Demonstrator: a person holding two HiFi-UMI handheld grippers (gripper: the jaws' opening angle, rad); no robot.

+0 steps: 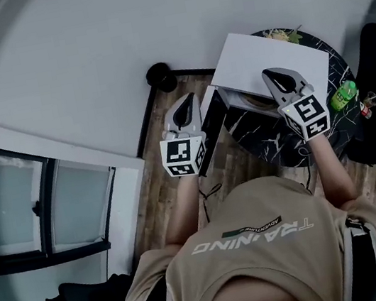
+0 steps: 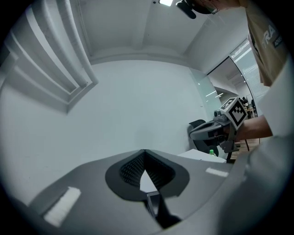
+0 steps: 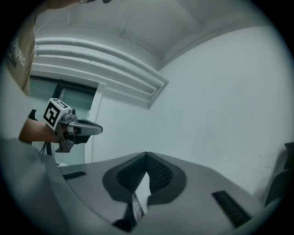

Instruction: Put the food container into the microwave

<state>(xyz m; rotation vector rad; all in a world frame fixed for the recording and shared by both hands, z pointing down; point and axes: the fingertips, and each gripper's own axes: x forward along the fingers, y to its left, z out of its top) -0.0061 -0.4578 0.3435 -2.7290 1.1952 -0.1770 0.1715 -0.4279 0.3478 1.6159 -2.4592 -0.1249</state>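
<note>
Left gripper (image 1: 184, 111) and right gripper (image 1: 281, 81) both pressed together, empty, near open-doored microwave (image 1: 269, 60) on bench (image 1: 273, 144).

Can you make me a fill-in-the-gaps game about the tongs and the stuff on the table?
1. The microwave is the colour ___.
2. The bottle near it is the colour ___.
3. The left tongs and right tongs are both ___ (open or shut), with nothing in them.
4. The round table under the microwave is the colour ___.

Missing words: white, green, shut, black.
</note>
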